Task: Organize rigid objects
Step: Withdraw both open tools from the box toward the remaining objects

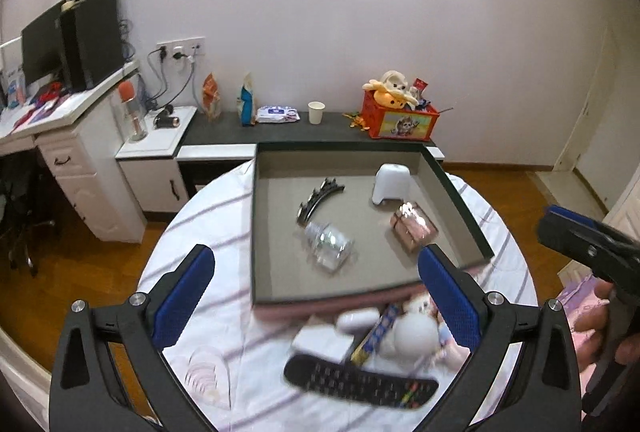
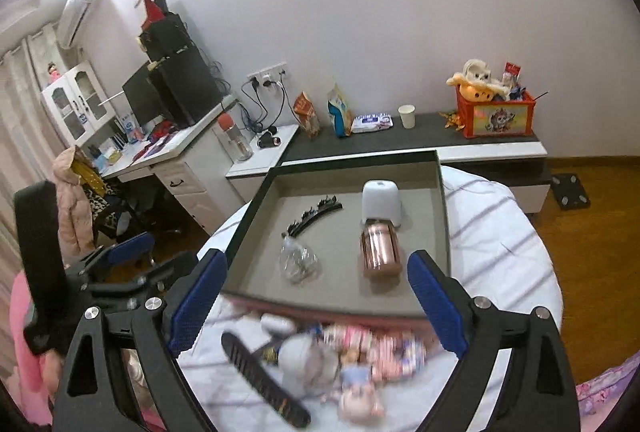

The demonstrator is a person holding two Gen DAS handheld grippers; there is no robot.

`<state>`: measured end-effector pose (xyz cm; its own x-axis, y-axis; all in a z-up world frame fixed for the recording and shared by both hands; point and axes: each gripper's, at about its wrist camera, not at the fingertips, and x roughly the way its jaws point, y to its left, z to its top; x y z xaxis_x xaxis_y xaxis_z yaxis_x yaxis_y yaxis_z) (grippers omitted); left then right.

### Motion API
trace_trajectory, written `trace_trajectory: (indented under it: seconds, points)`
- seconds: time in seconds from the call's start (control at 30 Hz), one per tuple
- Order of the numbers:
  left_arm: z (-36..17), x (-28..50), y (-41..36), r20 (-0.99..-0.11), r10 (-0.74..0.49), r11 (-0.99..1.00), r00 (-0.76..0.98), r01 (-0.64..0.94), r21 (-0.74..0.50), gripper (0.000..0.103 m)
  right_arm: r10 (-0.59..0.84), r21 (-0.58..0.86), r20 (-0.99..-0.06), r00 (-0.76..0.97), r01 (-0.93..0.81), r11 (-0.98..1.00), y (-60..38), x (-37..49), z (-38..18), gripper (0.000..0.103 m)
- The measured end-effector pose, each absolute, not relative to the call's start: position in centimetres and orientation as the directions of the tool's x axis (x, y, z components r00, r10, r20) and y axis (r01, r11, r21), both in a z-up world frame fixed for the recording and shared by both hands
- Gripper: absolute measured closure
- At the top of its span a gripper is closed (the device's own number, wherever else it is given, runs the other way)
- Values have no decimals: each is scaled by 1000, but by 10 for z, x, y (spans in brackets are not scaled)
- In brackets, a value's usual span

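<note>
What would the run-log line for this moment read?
left gripper: open, empty | right gripper: open, empty | tray: hair clip, clear bottle, pink case, white cover

Each camera sits on a gripper and looks forward and down between its blue fingers [image 1: 186, 296]. The left view looks from the left. The right view looks from the right. Both are close to the tray [image 1: 262, 232] and both see the wall [image 2: 400, 12] behind.

Striped round table [image 1: 192, 232] bears tray [image 1: 262, 224], remote [image 1: 360, 382], blurred toys [image 2: 360, 356].
</note>
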<state>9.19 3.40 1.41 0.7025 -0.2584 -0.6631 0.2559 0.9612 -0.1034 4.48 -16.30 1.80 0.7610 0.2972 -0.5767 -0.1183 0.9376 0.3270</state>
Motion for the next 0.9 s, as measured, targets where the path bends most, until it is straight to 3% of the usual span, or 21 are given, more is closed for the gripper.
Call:
trace_trajectory:
  seconds: [0.13, 0.4, 0.6, 0.9]
  points:
    - [7, 62, 51, -657, -249, 967, 712, 221, -127, 0, 277, 336, -573, 772, -87, 938, -170, 15, 7, 10]
    - [-25, 14, 72, -669, -237, 971, 705, 155, -181, 0, 169, 251, -657, 735, 2, 968, -161, -31, -36, 10]
    - [-50, -5, 71, -715, -253, 967, 651, 142, -213, 0, 193, 284, -714, 673, 26, 959, -155, -47, -73, 10]
    - [-52, -14, 71, -712, -270, 962, 648, 145, -233, 0, 182, 309, -720, 669, 74, 948, -165, -57, -79, 10]
